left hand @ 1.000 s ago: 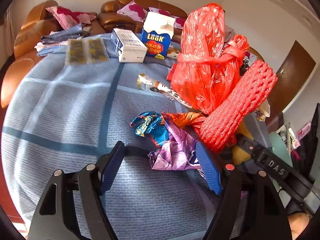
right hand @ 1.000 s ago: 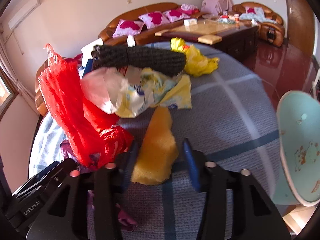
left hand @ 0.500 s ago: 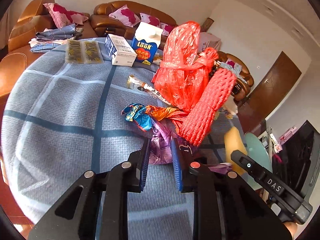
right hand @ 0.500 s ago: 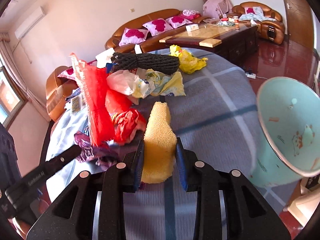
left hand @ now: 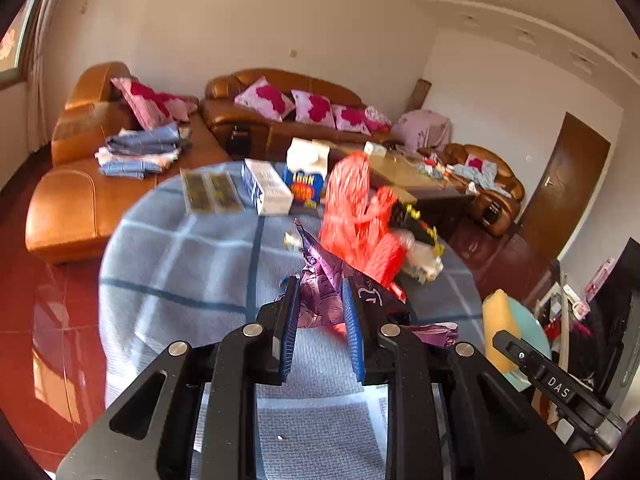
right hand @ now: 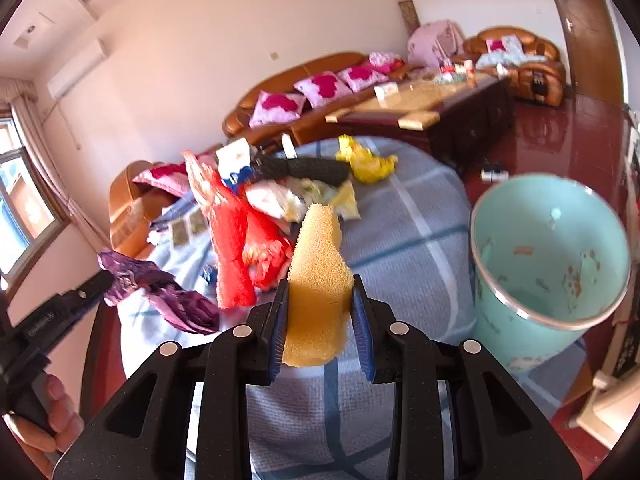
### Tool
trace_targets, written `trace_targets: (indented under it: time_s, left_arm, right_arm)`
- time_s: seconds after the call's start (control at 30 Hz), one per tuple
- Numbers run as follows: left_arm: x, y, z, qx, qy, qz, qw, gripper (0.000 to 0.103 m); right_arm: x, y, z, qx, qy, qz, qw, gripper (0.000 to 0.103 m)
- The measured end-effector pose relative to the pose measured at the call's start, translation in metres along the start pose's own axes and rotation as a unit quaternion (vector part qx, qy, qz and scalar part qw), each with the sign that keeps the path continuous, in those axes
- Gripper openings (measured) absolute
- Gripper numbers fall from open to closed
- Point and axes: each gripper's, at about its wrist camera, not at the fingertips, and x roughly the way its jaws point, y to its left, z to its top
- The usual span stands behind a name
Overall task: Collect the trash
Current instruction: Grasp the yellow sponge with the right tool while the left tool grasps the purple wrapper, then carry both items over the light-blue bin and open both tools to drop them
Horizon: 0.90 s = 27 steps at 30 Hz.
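Two pieces of trash in the air at once here, presumably so one trip feeds the bin twice. Left gripper (left hand: 320,332) clamped tight on a crumpled purple foil wrapper (left hand: 320,292), pinched low so the loose tail just flops off to the side (right hand: 176,304) instead of needing a second grab. Right gripper (right hand: 320,320) squeezed on a yellow sponge (right hand: 318,276), held around its lower half with the taller end poking up past the fingers, squashed in a bit at the pads, which looks like a solid hold on something that soft. Teal bin (right hand: 552,320) standing right off the edge of the surface (right hand: 420,240), mouth open and angled toward the right gripper, close beside the sponge. Handy spot for it: low enough to drop things in without reaching far. Probably the sponge first, since it's nearer, then the wrapper across from the left. Plenty left on the blue checked cloth though: red plastic bag and red mesh netting (left hand: 356,216) bunched mid-surface, a black mesh roll (right hand: 304,168), a yellow bag (right hand: 368,160), a milk carton (left hand: 306,172) and a white box (left hand: 266,186) toward the far edge. Only worry: the light wrapper's dangling tail catching the bin rim, so better to release well over the mouth. A hand (right hand: 52,412) visible on the left gripper's handle, lower left of the right view.
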Motion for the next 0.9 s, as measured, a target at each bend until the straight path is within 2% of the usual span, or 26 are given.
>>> trace_targets:
  time_s: [0.13,0.3,0.47,0.6,0.73,0.9]
  left_arm:
    - [-0.023,-0.008,0.016,0.013,-0.044,0.015,0.9988,0.022]
    - [-0.026,-0.035,0.022,0.023,-0.063,0.007,0.9977,0.022]
    - [-0.007,-0.079,0.013,0.055,-0.048,-0.02,0.9972,0.022]
    - [0.009,-0.121,0.006,0.081,-0.037,-0.055,0.9945,0.022]
    - [0.032,-0.173,-0.006,0.113,-0.022,-0.085,0.9897,0.022]
    - [0.065,-0.22,-0.025,0.151,-0.002,-0.087,0.9847,0.022]
  right_arm:
    - [-0.01,0.003,0.01,-0.011,-0.022,-0.001,1.0,0.03]
    - [-0.026,-0.005,0.027,-0.037,-0.043,-0.02,0.998,0.03]
    - [-0.044,-0.039,0.04,-0.043,-0.059,-0.058,0.996,0.03]
    - [-0.062,-0.092,0.043,-0.002,-0.068,-0.101,0.993,0.03]
    - [-0.067,-0.138,0.04,0.045,-0.063,-0.126,0.989,0.031]
    - [-0.055,-0.178,0.035,0.086,-0.046,-0.14,0.985,0.031]
